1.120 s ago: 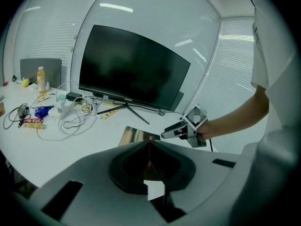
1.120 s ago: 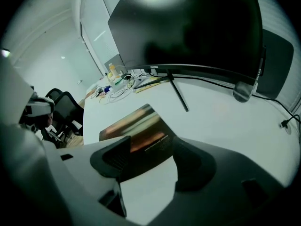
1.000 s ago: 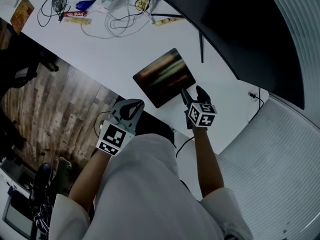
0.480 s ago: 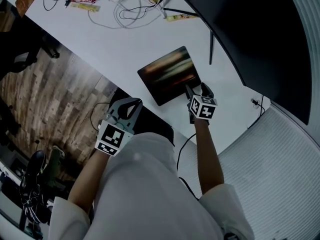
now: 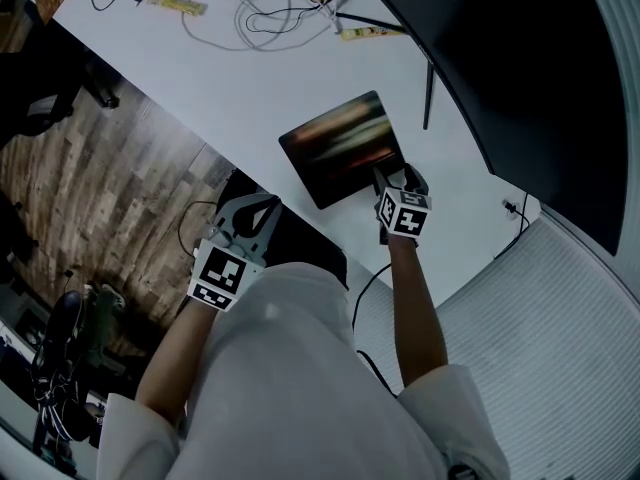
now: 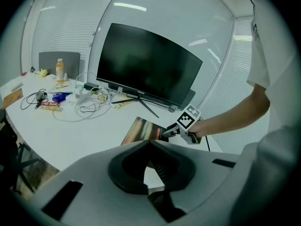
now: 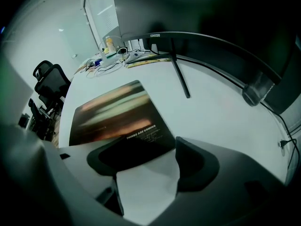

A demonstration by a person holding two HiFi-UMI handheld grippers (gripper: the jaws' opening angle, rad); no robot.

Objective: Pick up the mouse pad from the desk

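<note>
The right gripper (image 5: 386, 182) points steeply down at the desk (image 5: 250, 88) with its jaws spread wide (they have just been opening). Only bare white top shows between them. The mouse pad (image 5: 342, 148) lies flat just past the tips with its near corner right against one jaw, I'd guess so that jaw can slip under the thin edge. The left gripper (image 5: 250, 218) hangs beyond the desk's edge, its jaws closed on nothing and the pad well ahead of them, likely held aside because one hand will do.
</note>
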